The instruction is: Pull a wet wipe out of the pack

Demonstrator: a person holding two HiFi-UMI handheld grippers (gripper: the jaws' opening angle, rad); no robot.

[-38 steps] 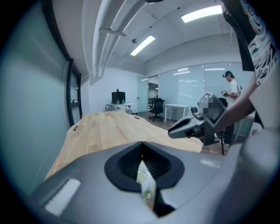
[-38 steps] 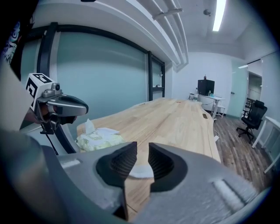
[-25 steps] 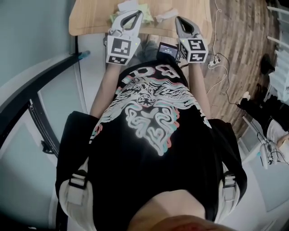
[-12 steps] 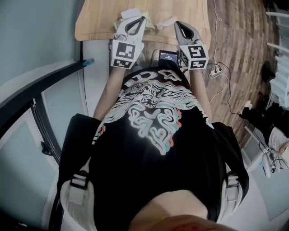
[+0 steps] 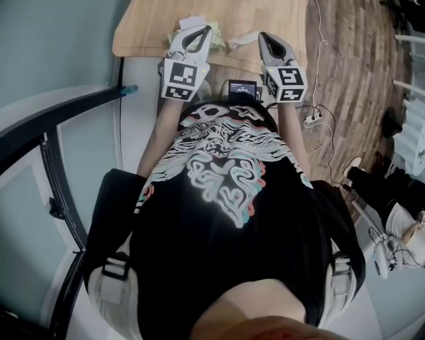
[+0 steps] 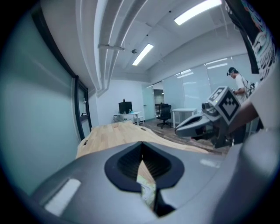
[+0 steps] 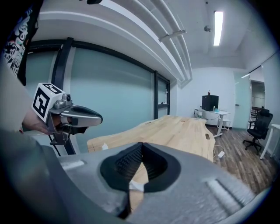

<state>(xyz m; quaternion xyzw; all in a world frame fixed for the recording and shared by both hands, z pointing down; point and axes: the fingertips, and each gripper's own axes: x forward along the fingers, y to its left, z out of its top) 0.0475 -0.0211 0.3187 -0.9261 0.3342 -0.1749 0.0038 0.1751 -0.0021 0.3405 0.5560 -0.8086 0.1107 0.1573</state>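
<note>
Two grippers, one pack, one wet wipe, one table (image 5: pixel 272 16).
Left gripper (image 5: pixel 206 28): jaws pressed together on pack (image 5: pixel 178 28) at its 9 o'clock. Right gripper (image 5: pixel 261 35): jaws pinch white wet wipe (image 5: pixel 240 40), which lies at 3 o'clock of pack.

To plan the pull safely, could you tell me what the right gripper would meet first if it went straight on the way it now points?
Probably the bare wooden table: the right gripper tilts slightly down over it, nothing standing between, though depth is hard to judge.
</note>
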